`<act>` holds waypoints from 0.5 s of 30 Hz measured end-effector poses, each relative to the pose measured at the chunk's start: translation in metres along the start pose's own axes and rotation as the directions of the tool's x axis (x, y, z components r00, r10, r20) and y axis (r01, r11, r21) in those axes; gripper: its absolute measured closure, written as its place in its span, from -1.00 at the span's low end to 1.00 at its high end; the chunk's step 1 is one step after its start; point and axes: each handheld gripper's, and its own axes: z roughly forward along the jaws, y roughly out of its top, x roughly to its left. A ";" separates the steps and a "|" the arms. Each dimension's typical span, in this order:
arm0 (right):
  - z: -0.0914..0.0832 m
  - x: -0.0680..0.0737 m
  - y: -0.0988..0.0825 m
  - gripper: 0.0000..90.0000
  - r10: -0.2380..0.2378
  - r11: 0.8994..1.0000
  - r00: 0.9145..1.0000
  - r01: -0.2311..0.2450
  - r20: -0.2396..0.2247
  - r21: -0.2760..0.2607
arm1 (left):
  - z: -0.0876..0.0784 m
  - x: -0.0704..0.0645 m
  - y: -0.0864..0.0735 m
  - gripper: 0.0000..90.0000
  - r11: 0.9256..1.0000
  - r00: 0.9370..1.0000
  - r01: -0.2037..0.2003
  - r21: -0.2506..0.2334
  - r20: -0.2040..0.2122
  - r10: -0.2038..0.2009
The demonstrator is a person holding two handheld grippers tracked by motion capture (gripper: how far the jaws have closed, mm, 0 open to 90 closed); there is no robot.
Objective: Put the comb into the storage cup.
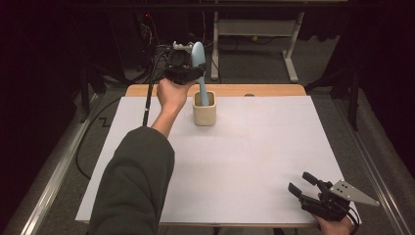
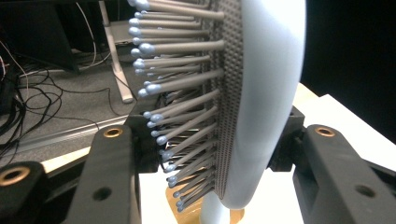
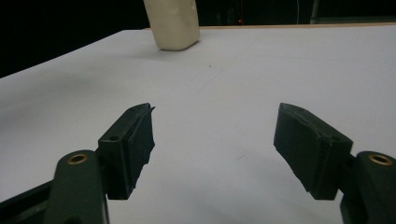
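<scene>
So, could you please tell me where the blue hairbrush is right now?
In the high view the hairbrush stands upright at the table's far left-centre, handle down inside the cream cup, its head clamped by the left tool.

surface: table (image 1: 254, 161), white sheet over it, wooden strip bare along far edge | on it: cream cup (image 1: 204, 113), far side, left of centre, standing upright

Smooth matt-plastic hairbrush (image 2: 268, 93); matt cream holder (image 1: 204, 113); matt white table sheet (image 1: 254, 161).
</scene>
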 end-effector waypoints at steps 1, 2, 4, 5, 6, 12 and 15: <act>0.000 0.000 0.000 -0.35 -0.002 1.000 1.000 0.002 -0.001 0.001 | 0.000 0.000 0.000 0.12 1.000 1.000 -0.001 0.001 0.000 0.001; 0.000 0.000 0.000 -0.35 -0.001 1.000 1.000 0.001 -0.001 0.002 | 0.001 0.000 -0.001 0.12 1.000 1.000 0.000 0.002 0.001 0.000; 0.000 0.000 0.000 -0.35 -0.002 1.000 1.000 0.002 0.000 0.000 | 0.002 0.000 -0.002 0.12 1.000 1.000 0.001 0.008 0.003 -0.001; 0.000 0.000 0.000 -0.35 -0.003 1.000 1.000 0.003 -0.001 -0.002 | 0.003 0.000 -0.003 0.12 1.000 1.000 -0.002 0.013 0.002 0.002; 0.000 0.000 0.000 -0.35 0.000 1.000 1.000 0.000 0.002 -0.004 | 0.003 -0.001 -0.003 0.12 1.000 1.000 -0.002 0.017 0.001 0.002; 0.001 0.000 0.000 -0.35 0.000 1.000 1.000 0.000 -0.002 0.001 | 0.004 0.000 -0.009 0.12 1.000 1.000 -0.002 0.026 0.005 0.002; 0.001 0.000 0.000 -0.35 -0.001 1.000 1.000 0.001 -0.004 0.001 | 0.005 0.001 -0.012 0.12 0.999 1.000 0.005 0.035 0.006 -0.005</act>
